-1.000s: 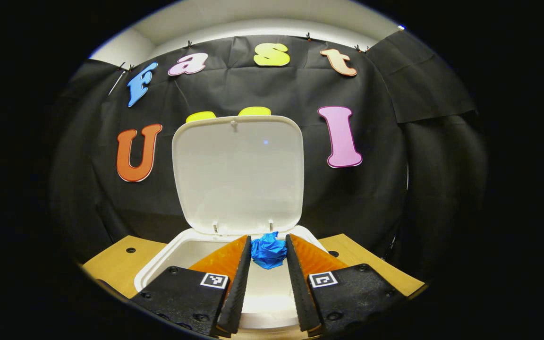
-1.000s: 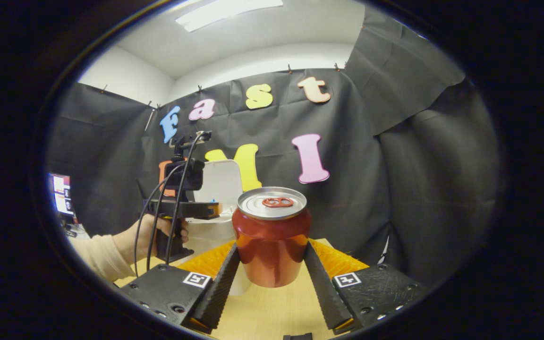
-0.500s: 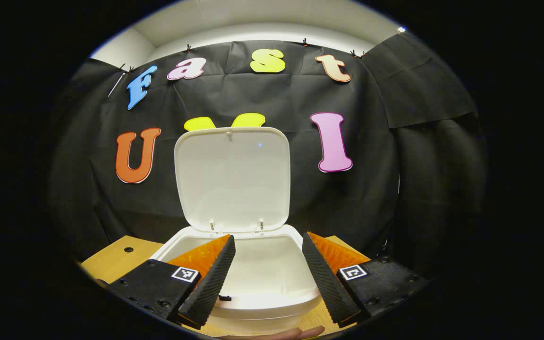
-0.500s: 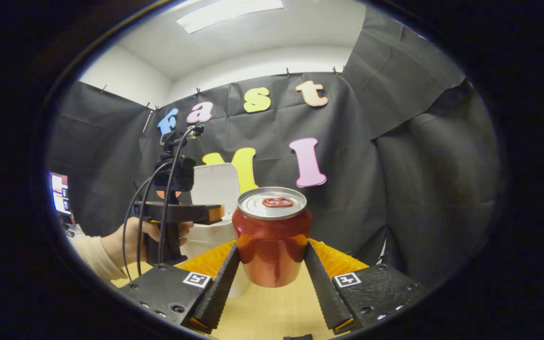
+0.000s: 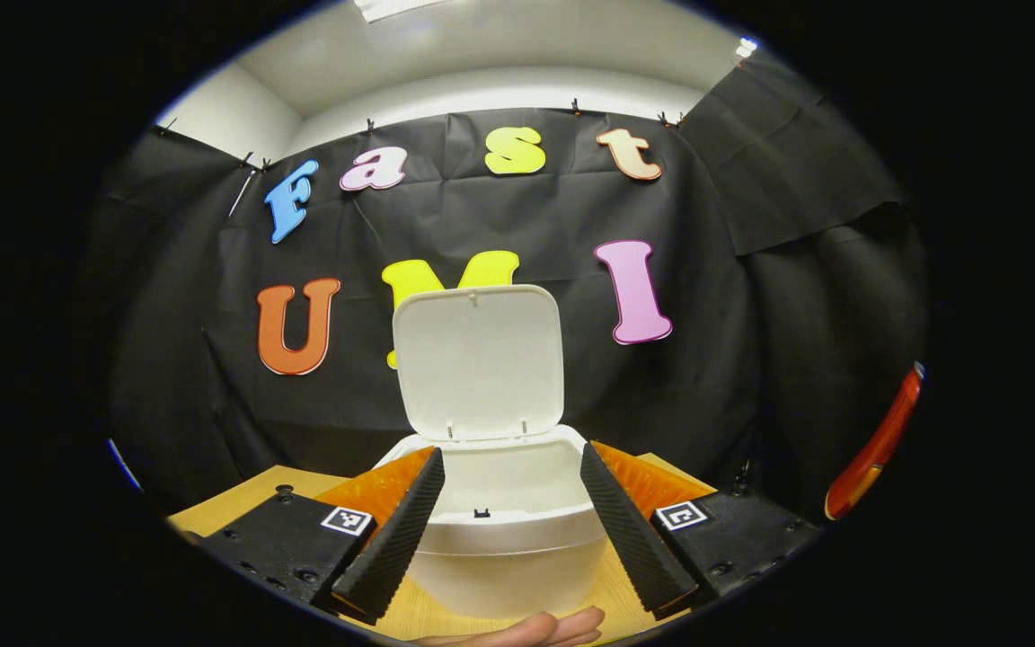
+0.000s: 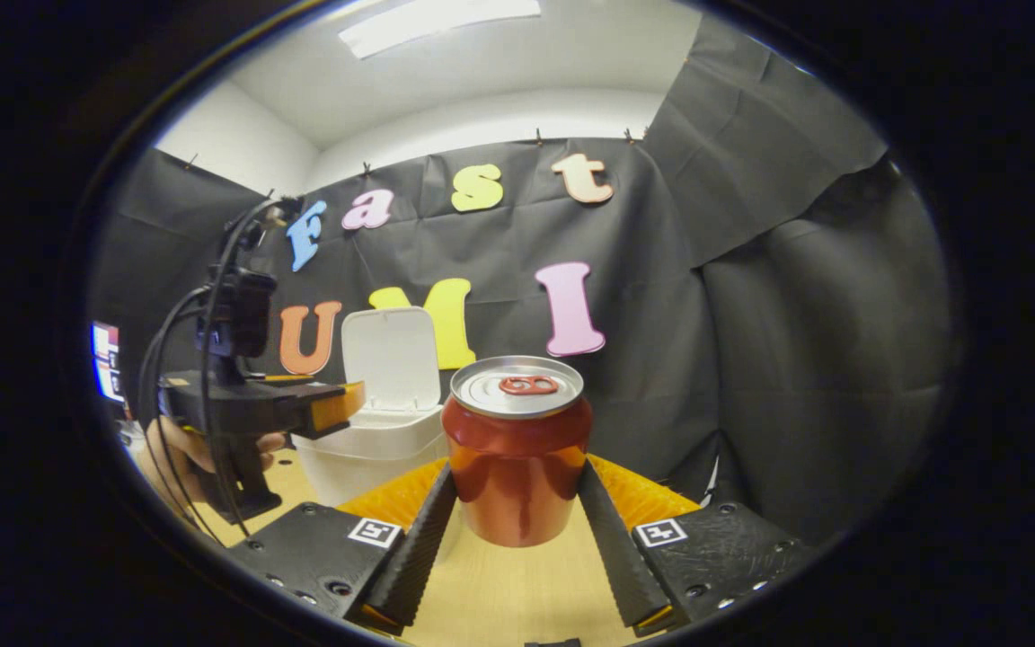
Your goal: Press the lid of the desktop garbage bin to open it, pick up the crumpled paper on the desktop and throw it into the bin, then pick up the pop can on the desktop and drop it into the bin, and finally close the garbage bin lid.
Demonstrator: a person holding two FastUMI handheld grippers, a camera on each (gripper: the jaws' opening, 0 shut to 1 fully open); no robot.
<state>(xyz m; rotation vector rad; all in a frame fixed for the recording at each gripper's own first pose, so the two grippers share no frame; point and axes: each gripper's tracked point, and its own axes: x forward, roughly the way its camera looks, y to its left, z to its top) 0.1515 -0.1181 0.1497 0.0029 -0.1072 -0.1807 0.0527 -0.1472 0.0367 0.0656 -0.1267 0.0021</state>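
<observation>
The white bin [image 5: 504,548] stands on the wooden desk with its lid [image 5: 479,362] swung up against the booth wall. My left gripper [image 5: 504,512] is open, nothing between its fingers, a short way in front of the bin. A red sliver of the pop can [image 5: 877,445] shows at the far right of the left gripper view. My right gripper [image 6: 517,512] is shut on the red pop can [image 6: 517,449], held upright above the desk. In the right gripper view the bin [image 6: 374,449] sits to the left behind the can, with the left gripper [image 6: 338,404] and a hand [image 6: 181,454] beside it.
The wooden desk [image 6: 499,593] stretches under the can. Fingertips of a hand [image 5: 535,629] show at the bottom of the left gripper view. A lit screen [image 6: 107,373] is at the far left of the right gripper view. The black cloth wall stands close behind the bin.
The left gripper opened over the bin, the blue crumpled paper left its fingers, and it drew back from the bin. The right gripper keeps the can held and has shifted slightly.
</observation>
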